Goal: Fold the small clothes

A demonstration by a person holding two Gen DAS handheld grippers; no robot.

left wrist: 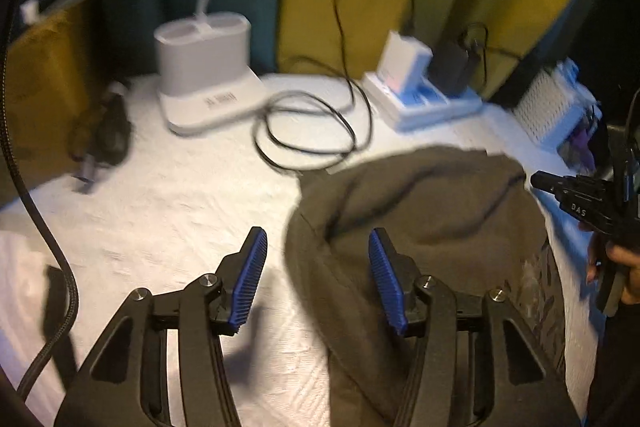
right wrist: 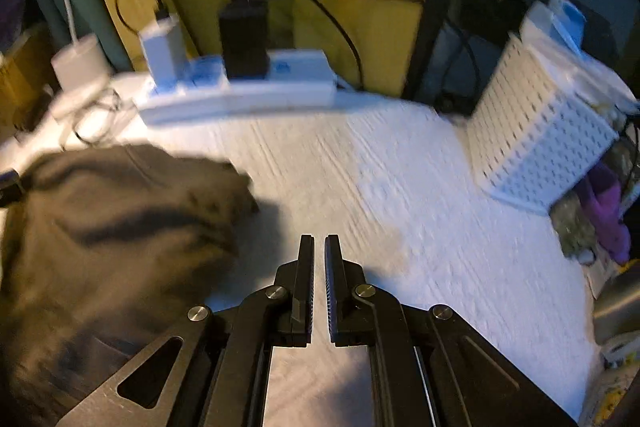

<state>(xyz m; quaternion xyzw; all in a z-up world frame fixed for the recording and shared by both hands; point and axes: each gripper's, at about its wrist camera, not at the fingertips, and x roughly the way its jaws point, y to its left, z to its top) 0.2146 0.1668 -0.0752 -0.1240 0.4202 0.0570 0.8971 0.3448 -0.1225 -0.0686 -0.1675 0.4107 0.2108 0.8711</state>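
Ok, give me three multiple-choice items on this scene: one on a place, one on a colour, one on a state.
1. Where does the olive garment lie?
A. on the white textured cover
B. inside the white perforated basket
C. draped over the power strip

2. What colour are the left tool pads?
A. red
B. blue
C. white

3. How do the right tool jaws stand?
A. wide apart
B. clamped on the garment
C. close together with nothing between

Answers:
1 A, the garment lies spread on the cover.
2 B, both ribbed pads show blue in the left wrist view.
3 C, only a thin bare gap shows, with the garment off to the left.
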